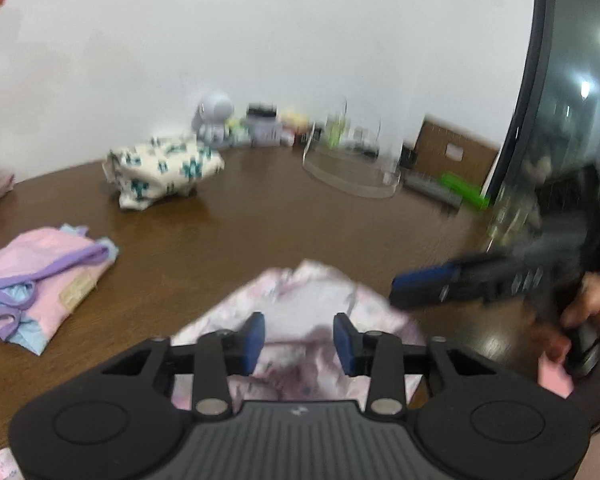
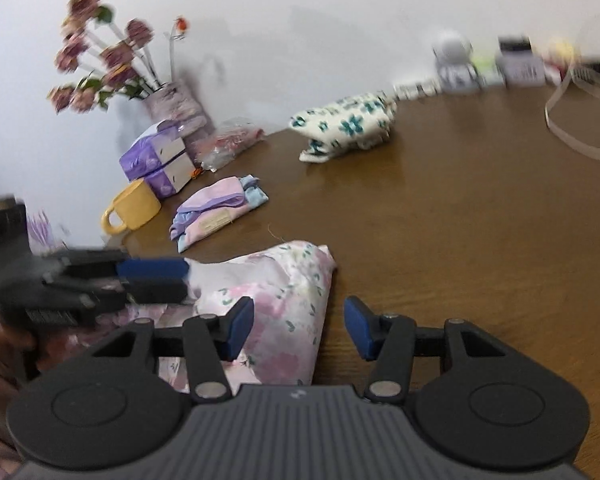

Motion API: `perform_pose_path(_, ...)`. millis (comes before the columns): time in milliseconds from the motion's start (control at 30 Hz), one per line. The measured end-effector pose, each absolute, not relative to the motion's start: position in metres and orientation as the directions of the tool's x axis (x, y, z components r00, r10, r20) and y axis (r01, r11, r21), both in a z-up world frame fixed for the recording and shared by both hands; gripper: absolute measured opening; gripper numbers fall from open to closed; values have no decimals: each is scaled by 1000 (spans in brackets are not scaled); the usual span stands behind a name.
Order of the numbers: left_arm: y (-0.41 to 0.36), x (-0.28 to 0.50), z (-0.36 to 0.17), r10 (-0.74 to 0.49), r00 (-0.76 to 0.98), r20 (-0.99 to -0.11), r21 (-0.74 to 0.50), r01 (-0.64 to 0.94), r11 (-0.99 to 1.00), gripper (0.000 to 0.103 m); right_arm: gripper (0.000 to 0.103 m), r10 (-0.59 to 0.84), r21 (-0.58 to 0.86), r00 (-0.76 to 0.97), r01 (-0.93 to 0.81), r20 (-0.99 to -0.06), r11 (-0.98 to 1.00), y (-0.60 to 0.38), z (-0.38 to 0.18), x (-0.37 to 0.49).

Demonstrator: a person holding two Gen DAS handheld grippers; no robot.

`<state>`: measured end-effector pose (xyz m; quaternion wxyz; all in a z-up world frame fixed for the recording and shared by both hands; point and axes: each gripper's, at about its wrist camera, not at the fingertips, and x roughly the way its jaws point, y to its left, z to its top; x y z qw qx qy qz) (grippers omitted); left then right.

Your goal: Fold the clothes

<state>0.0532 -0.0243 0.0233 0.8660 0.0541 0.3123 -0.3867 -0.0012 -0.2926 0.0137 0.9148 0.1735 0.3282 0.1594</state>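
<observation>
The flowery pink cloth [image 2: 276, 304] lies bunched on the near desk [image 2: 460, 220]. The left hand-held gripper [image 1: 299, 338] sits over it, jaws apart, not pinching. The right hand-held gripper [image 2: 299, 328] is apart too, holding nothing, likely ready to grab a corner.

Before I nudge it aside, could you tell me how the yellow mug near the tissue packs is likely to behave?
The yellow mug looks like glazed ceramic, so probably rigid, fairly heavy for its size and breakable if knocked. It appears to lean or lie tilted, handle toward the camera, so a push may roll or rock it rather than slide it. It sits near the wooden table edge, so it could fall.
</observation>
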Motion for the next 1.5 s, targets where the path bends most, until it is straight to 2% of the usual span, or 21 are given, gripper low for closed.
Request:
perform_pose_path(33, -26, 55, 17, -625, 498, -602, -142, 703, 697, 23, 52, 422, 449, 725, -172, -545, 877, -295, 9, 1)
perform_pose_path(133, -29, 61, -1, -588, 473, -656, -124, 701, 703, 24, 52, 450, 493, 697, -158, -559, 856, -296, -2, 11)
perform_pose_path(333, -22, 57, -7, -576, 487, -656, -87, 710, 699, 27, 52, 503, 583, 659, -118, -559, 804, -300, -19, 20)
perform_pose_path(533, -8, 63, -13, -618, 472, -629, -167, 694, 700, 28, 50, 537, 623, 639, -113, -550, 774, -293, -23, 23)
perform_pose_path(767, -4, 64, -13, -632, 467, -619, -190, 692, 697, 28, 35, 551, 711, 642, -14, -533, 703, -296, -31, 16)
perform_pose_path(933, -6, 62, -13, -626, 471, -621, -178, 693, 698, 28, 21, 568, 767, 644, 46, -513, 640, -302, -42, 16)
perform_pose_path(1000, -8, 60, -12, -619, 477, -624, -164, 694, 701, 27, 9, 557, 749, 637, 47, -532, 661, -297, -42, 19)
perform_pose_path(1100, -10, 54, -4, -620, 488, -614, -146, 702, 697, 32, 5, 524, 690, 648, 3, -552, 724, -295, -29, 19)
perform_pose_path(1167, -8, 48, 3, -639, 489, -594, -148, 714, 685, 34, 5, 466, 599, 667, -36, -582, 800, -297, -10, 17)
perform_pose_path(1333, -9, 38, 15, -641, 505, -577, -121, 724, 679, 34, 4, 243, 230, 717, -119, -654, 966, -295, 44, 9)
perform_pose_path(1500, -12, 41, 9, -616, 495, -613, -122, 711, 692, 33, 4, 22, -193, 764, -190, -645, 963, -275, 82, 3)
